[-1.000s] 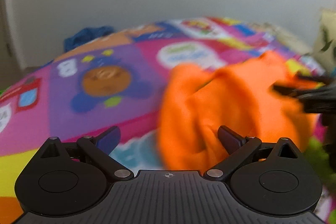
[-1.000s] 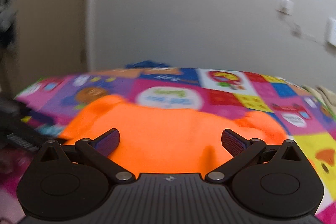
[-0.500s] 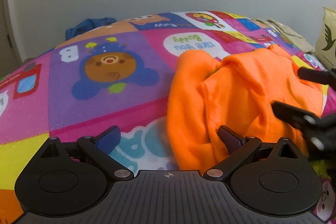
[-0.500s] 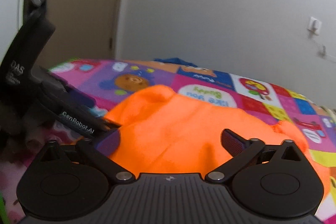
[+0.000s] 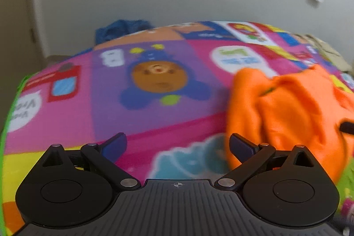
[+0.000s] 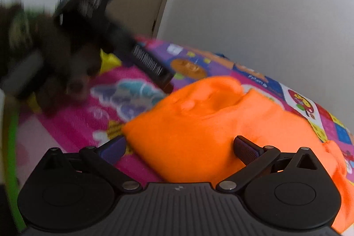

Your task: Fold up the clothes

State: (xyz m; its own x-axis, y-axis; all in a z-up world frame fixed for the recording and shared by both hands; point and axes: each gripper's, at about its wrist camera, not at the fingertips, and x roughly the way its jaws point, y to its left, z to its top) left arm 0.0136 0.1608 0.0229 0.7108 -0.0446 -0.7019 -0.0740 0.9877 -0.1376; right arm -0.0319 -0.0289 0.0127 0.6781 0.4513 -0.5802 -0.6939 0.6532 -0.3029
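Only from the right wrist, the left gripper [image 6: 168, 85] beside the orange garment [image 6: 199, 125]; both fingers spread, empty.

Soft even light, motion blur, fisheye bending at edges.

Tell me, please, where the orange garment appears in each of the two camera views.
Left wrist: the orange garment fills the right side, beyond the right jaw.
Right wrist: it fills the centre and lower right, between the open jaws.
Shared landmark: the bear picture on the mat.
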